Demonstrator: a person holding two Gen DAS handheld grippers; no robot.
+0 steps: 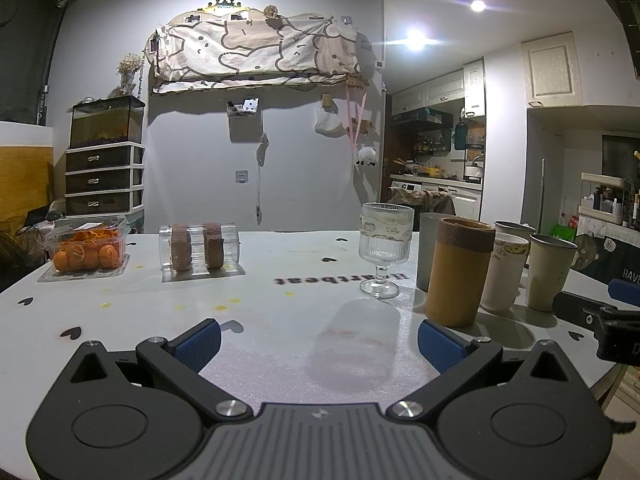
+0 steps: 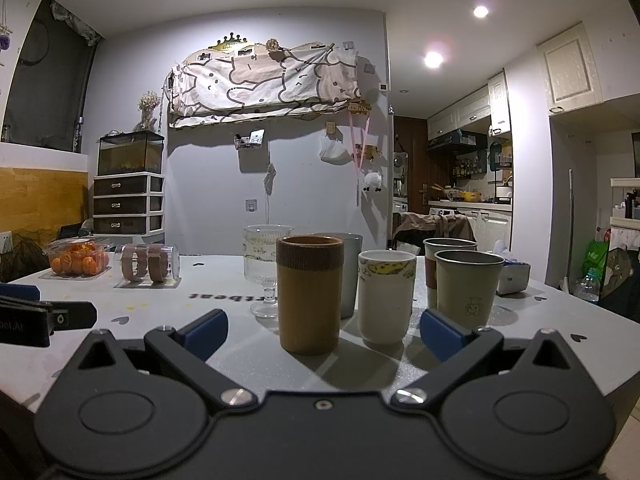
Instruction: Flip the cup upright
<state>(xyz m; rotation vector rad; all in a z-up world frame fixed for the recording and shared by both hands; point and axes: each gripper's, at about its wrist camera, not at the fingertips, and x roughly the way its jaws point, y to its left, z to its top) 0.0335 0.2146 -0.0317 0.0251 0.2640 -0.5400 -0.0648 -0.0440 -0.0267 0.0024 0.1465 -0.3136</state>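
Several cups stand upright in a cluster on the white table (image 1: 280,312): a brown bamboo cup (image 1: 458,272) (image 2: 310,294), a white ceramic cup (image 1: 504,270) (image 2: 386,296), a grey cup (image 1: 430,252) (image 2: 350,272), two metal cups (image 1: 550,272) (image 2: 468,286) and a ribbed stemmed glass (image 1: 384,252) (image 2: 264,268). My left gripper (image 1: 318,344) is open and empty, left of the cluster. My right gripper (image 2: 322,338) is open and empty, just in front of the brown and white cups. The right gripper also shows at the left view's right edge (image 1: 600,312).
A clear jar (image 1: 200,246) (image 2: 148,266) lies on its side at the back left. A plastic box of oranges (image 1: 86,252) (image 2: 78,262) sits left of it. A tissue box (image 2: 514,276) stands behind the metal cups. The table's right edge is near the cups.
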